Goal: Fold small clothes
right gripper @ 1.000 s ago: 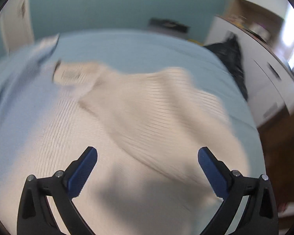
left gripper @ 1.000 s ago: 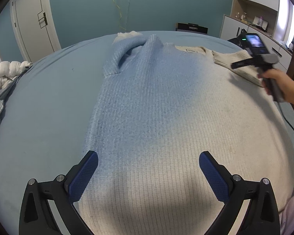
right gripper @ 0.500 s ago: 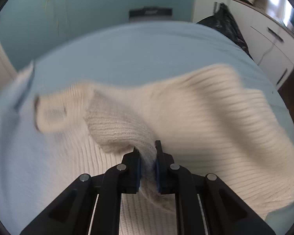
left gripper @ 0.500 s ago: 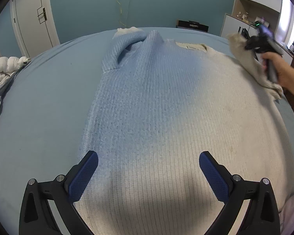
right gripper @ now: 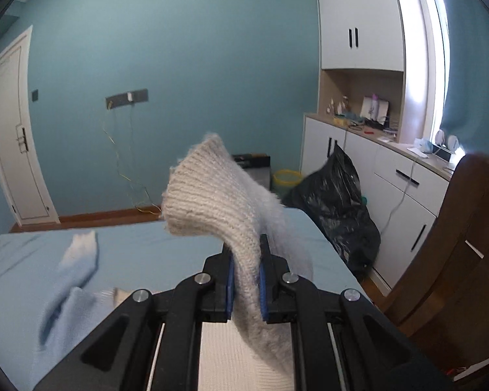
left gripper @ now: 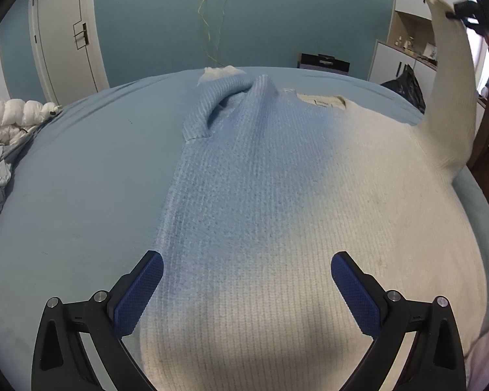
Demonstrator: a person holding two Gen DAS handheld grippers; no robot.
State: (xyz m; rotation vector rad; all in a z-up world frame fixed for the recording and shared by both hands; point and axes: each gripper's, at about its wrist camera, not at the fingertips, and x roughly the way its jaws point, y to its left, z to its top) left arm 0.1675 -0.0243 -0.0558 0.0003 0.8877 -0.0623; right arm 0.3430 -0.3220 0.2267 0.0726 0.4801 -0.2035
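A blue-to-cream knit sweater (left gripper: 277, 202) lies flat on the blue bed (left gripper: 81, 179), its blue sleeve (left gripper: 218, 97) folded across the chest at the far end. My left gripper (left gripper: 246, 290) hangs open low over the hem, with nothing between its pads. My right gripper (right gripper: 246, 280) is shut on the cream sleeve (right gripper: 212, 195) near its cuff. That cream sleeve (left gripper: 453, 81) stands stretched high above the bed's right side in the left wrist view, where the right gripper (left gripper: 463, 11) shows at the top right corner.
A white quilt (left gripper: 13, 117) and grey cloth are bunched at the bed's left edge. Right of the bed stand white cabinets (right gripper: 391, 195), a black bag (right gripper: 335, 202) and a wooden chair (right gripper: 456, 244). A door (left gripper: 65, 39) is at the far left.
The right gripper went from open over the cream sleeve to shut on it, then rose high, pulling the sleeve up off the bed. The left gripper stayed put.
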